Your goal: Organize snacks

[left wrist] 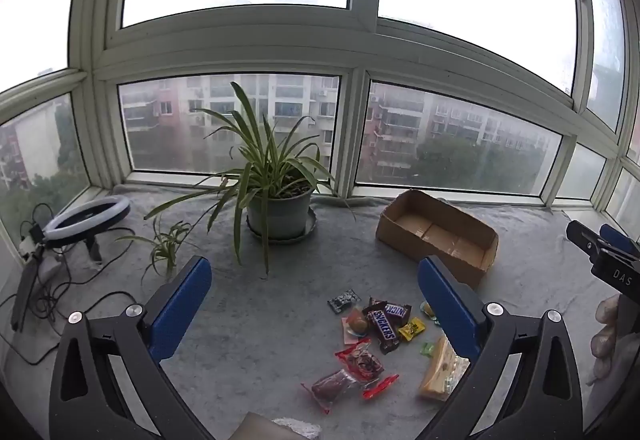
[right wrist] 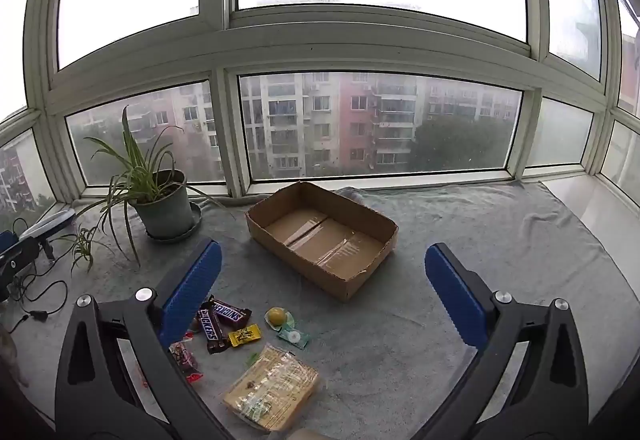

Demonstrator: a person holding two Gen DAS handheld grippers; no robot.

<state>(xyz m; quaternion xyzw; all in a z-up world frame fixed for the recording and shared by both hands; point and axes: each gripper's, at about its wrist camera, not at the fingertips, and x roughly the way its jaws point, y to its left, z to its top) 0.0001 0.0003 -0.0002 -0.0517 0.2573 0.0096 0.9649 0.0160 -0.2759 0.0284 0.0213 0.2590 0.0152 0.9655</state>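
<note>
The snacks (right wrist: 240,340) lay in a loose heap on the grey cloth (right wrist: 460,240), Snickers bars (left wrist: 384,324) at its middle. The box (right wrist: 324,236) stood apart at one o'clock from them, the plant (left wrist: 276,196) at eleven. Both the left gripper (left wrist: 316,304) and the right gripper (right wrist: 324,292) gaped wide, holding nothing.

Loose wrapped snacks (right wrist: 224,320) scattered near an open cardboard box (right wrist: 372,224), apart.
</note>
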